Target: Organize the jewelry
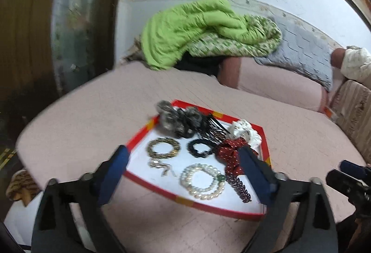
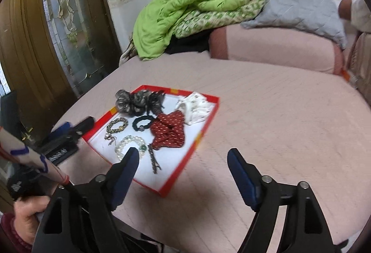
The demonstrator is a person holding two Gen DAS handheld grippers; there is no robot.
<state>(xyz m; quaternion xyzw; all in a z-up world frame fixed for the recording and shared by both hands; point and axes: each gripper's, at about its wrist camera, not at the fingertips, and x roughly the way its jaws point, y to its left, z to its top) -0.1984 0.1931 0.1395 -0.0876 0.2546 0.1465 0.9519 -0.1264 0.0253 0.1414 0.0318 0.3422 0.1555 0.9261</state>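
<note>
A red-rimmed white tray (image 1: 136, 137) (image 2: 209, 118) lies on the pink bed. It holds a pearl bracelet (image 1: 203, 181) (image 2: 128, 144), a gold-and-black bracelet (image 1: 163, 147) (image 2: 117, 125), a black scrunchie (image 1: 200, 147) (image 2: 142, 123), a red dotted scrunchie (image 1: 229, 153) (image 2: 170, 131), a white scrunchie (image 1: 243, 131) (image 2: 196, 107), grey scrunchies (image 1: 176, 118) (image 2: 132, 102), a silver chain (image 1: 160, 166) and a dark beaded clip (image 1: 241, 188) (image 2: 154, 161). My left gripper (image 1: 183, 160) is open and empty over the tray's near edge. My right gripper (image 2: 183, 155) is open and empty beside the tray's right corner.
A green quilt (image 1: 190, 30) (image 2: 176, 14), a grey quilted blanket (image 1: 301, 51) (image 2: 299, 0) and a pink bolster (image 2: 278, 49) lie at the bed's far side. A wooden door with glass (image 2: 65, 11) stands left. The bed edge curves near me.
</note>
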